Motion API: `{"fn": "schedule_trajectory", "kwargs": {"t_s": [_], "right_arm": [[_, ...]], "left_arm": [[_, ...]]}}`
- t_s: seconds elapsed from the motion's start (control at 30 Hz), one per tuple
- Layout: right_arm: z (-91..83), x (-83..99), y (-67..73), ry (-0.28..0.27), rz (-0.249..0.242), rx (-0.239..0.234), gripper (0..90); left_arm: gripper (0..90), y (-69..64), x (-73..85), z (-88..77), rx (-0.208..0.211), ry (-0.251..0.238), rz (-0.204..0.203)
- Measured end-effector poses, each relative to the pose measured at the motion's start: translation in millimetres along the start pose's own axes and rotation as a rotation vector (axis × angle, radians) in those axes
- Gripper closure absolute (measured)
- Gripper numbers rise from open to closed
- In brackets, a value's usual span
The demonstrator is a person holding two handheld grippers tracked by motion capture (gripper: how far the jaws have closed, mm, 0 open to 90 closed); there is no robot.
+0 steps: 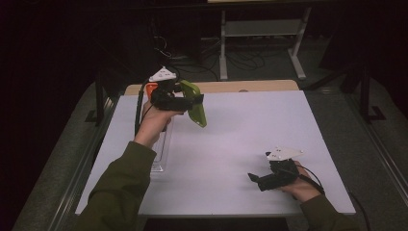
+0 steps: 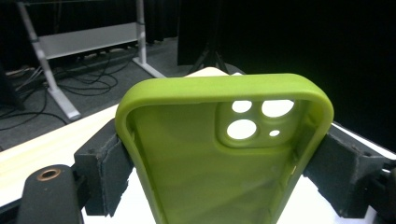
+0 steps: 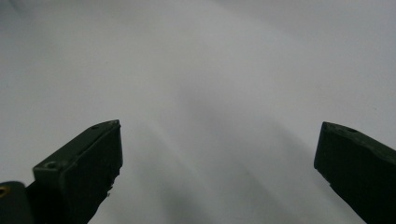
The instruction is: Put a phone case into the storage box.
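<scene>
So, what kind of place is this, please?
Probably a lab or recording studio: a white table stands before black curtains, loose cables lie on the floor, and a metal stand is behind.

Lime green on white
The plain lime-green silicone phone case (image 2: pixel 201 172) shows against the plain white counter (image 1: pixel 240 139), beside a black-jawed gripper (image 1: pixel 195 100)

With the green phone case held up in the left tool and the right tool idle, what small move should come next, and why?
Probably bring the right tool up toward the green phone case. The left tool clamps the case by its two long sides, off the white table, while the right tool rests low on the table with its jaws wide open and nothing between them, so it looks free to take the case's free end.
</scene>
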State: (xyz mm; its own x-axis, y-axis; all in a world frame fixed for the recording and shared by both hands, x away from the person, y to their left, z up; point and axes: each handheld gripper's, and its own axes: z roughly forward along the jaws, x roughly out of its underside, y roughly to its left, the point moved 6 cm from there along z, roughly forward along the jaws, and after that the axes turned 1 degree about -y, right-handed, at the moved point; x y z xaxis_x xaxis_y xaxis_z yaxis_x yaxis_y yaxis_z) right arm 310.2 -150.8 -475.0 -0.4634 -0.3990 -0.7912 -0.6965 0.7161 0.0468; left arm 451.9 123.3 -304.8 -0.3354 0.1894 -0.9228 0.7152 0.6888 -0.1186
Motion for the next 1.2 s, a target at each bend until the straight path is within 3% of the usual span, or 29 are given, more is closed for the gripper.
{"fn": "schedule_trajectory", "kwargs": {"t_s": [0.33,0.5,0.93,1.2], "right_arm": [[-2.9,-0.1,-1.8,0.0,-0.008,0.006,0.7],[-2.9,-0.3,-1.9,-0.002,-0.007,0.004,0.7],[-3.5,-1.1,-2.5,-0.01,-0.015,0.008,0.7],[-4.3,-1.6,-2.0,-0.008,-0.007,0.008,0.7]], "left_arm": [[16.1,30.3,-6.4,-10.7,-0.098,-0.01,-0.019],[16.1,46.0,-7.6,-15.7,-0.173,-0.016,-0.031],[16.1,80.5,-7.4,-29.5,-0.327,-0.004,-0.066],[16.1,99.7,-0.3,-31.0,-0.419,0.029,-0.086]]}}
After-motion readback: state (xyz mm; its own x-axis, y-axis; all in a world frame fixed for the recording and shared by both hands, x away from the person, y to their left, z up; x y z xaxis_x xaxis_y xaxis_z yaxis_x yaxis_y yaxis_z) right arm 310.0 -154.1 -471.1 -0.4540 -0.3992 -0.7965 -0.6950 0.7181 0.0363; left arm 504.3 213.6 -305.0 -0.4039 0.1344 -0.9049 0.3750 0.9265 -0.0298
